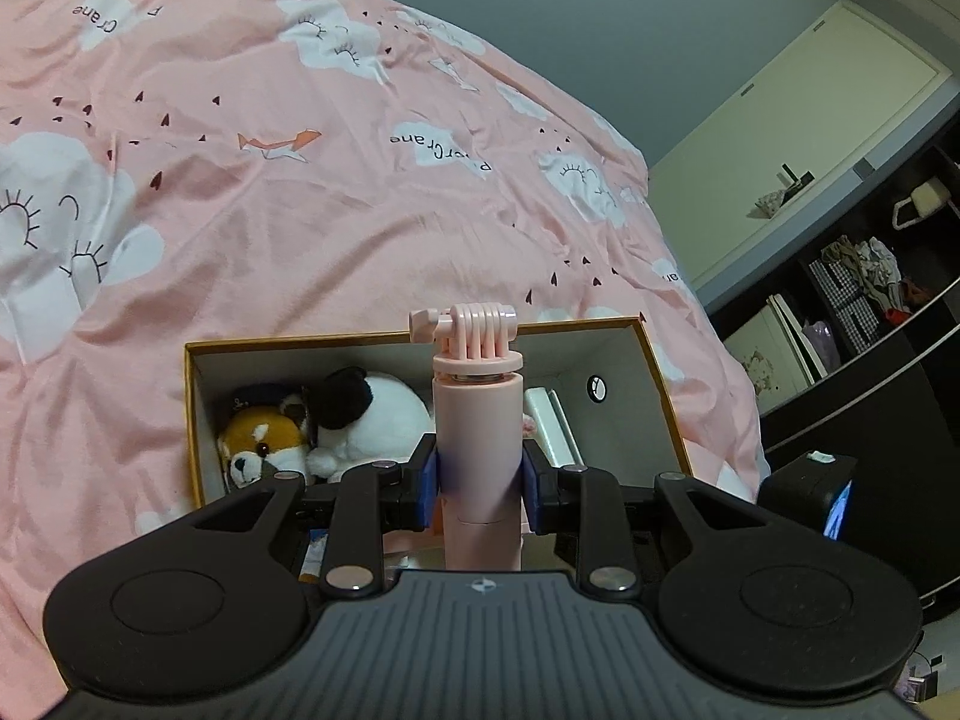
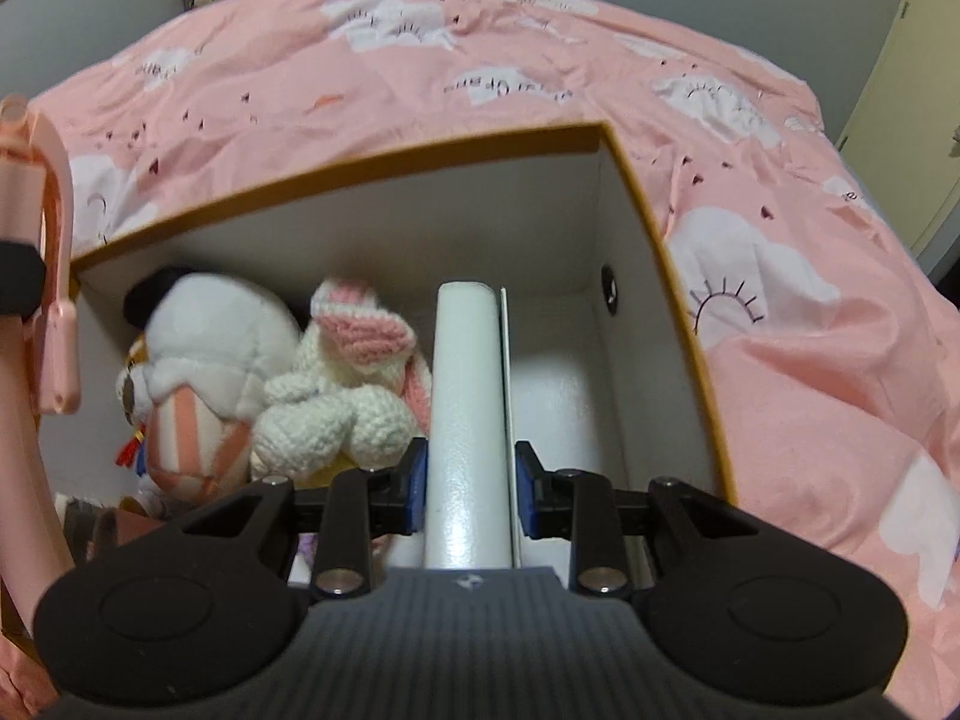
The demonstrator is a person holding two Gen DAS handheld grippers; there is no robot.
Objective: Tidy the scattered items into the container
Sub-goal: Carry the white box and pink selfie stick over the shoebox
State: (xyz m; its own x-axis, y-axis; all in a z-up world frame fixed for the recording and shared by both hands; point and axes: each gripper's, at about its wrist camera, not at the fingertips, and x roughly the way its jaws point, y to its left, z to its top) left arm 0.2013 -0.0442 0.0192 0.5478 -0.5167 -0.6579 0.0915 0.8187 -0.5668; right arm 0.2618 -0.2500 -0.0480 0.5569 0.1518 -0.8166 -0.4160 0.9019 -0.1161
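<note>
Plush toys [image 2: 210, 372] already lie in the box [image 2: 636, 192]; the left gripper [image 1: 480, 480] clamps a pink stick [image 1: 477, 420], the right gripper [image 2: 468, 480] a white tube [image 2: 468, 390], both unplaced.

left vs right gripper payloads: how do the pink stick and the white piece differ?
Colour: the pink stick is pale pink; the white piece is glossy white.
Shape: the pink stick is a round handle topped by a pronged camera mount; the white piece is a plain rounded bar with a thin flat panel alongside.
Place: the white piece is well inside the box; the pink stick is held by the box's near edge.
Shared: each is clamped between blue pads, left gripper, right gripper.
</note>
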